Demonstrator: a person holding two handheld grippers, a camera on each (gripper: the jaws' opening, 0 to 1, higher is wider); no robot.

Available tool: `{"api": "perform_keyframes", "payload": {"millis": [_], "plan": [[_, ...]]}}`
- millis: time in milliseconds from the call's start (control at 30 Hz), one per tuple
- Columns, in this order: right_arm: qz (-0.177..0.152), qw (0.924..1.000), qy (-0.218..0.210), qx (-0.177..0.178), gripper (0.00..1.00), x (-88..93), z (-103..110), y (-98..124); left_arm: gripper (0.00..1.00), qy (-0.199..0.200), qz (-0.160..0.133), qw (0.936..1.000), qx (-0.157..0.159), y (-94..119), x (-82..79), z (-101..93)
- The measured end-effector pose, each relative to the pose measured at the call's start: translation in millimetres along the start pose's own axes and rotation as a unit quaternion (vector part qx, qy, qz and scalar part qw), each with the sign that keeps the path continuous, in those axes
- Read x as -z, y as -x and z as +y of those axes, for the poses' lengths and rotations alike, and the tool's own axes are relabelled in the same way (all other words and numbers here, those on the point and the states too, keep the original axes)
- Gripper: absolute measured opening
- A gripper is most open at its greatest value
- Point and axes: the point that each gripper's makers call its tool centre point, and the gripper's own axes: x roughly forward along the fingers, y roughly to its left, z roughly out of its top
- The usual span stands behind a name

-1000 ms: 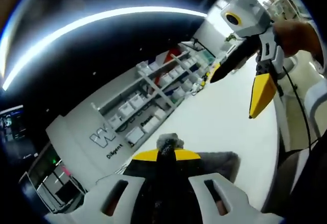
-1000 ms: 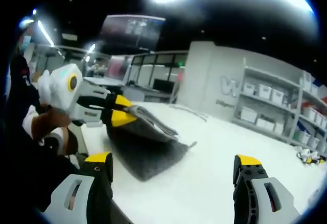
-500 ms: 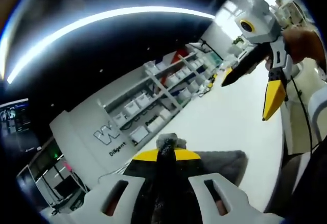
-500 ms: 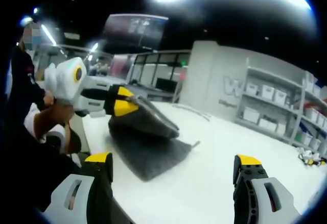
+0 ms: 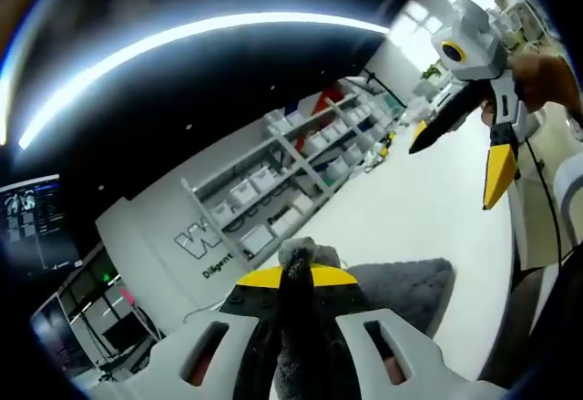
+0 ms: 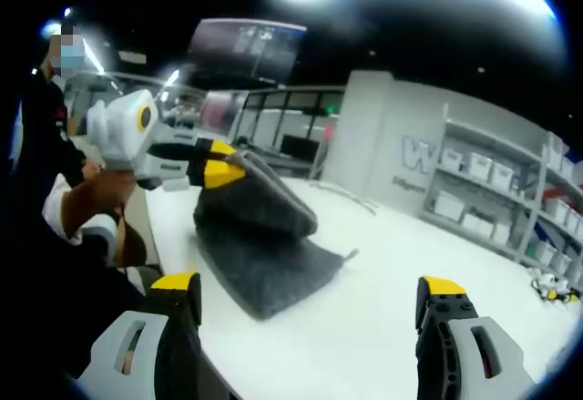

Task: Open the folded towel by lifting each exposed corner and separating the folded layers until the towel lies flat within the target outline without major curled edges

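A dark grey towel point(image 6: 264, 254) lies partly folded on the white table point(image 6: 392, 327); its upper layer is lifted off the layer below. My left gripper point(image 6: 219, 165) is shut on a corner of that upper layer and holds it raised. In the left gripper view the pinched towel corner point(image 5: 296, 268) sticks up between the yellow-tipped jaws of the left gripper point(image 5: 293, 277), and more towel point(image 5: 405, 286) spreads out to the right. My right gripper point(image 6: 310, 295) stands open above the table with nothing between its jaws; in the left gripper view the right gripper point(image 5: 460, 149) hangs at the upper right, held by a hand.
White shelving point(image 6: 510, 204) with small bins stands behind the table, beside a white wall with lettering point(image 5: 214, 241). A person point(image 6: 55, 172) stands at the table's left edge. Small items point(image 6: 547, 283) lie at the far right of the table.
My left gripper has lifted the towel's upper layer higher, separating it further from the lower layer. The right gripper has stayed open in about the same place.
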Motion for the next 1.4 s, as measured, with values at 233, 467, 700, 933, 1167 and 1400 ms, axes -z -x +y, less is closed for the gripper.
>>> {"api": "perform_keyframes", "payload": {"millis": [233, 467, 700, 933, 1167, 1400], "plan": [[0.000, 1.0000, 0.001, 0.001, 0.99, 0.2, -0.3, 0.2, 0.07, 0.000, 0.004, 0.9999, -0.015, 6.4, 6.4, 13.5], [0.001, 1.0000, 0.001, 0.000, 0.99, 0.3, 0.8, -0.6, 0.07, 0.004, 0.013, 0.9994, -0.030, 14.7, 15.5, 27.6], [0.004, 1.0000, 0.001, -0.001, 0.99, 2.9, 1.6, -2.2, 0.07, 0.014, 0.022, 0.9986, -0.047, 25.7, 26.3, 40.9], [0.005, 1.0000, 0.002, -0.001, 0.99, 1.9, 1.9, -2.8, 0.07, 0.023, 0.031, 0.9973, -0.062, 35.0, 36.3, 53.6], [0.008, 0.9999, 0.005, -0.003, 0.99, 3.8, 3.1, -4.8, 0.07, 0.029, 0.037, 0.9962, -0.073, 41.6, 43.0, 61.3], [0.012, 0.9999, 0.006, -0.002, 0.99, 6.2, 2.7, -5.2, 0.07, 0.027, 0.049, 0.9951, -0.081, 47.9, 52.2, 69.2]]}}
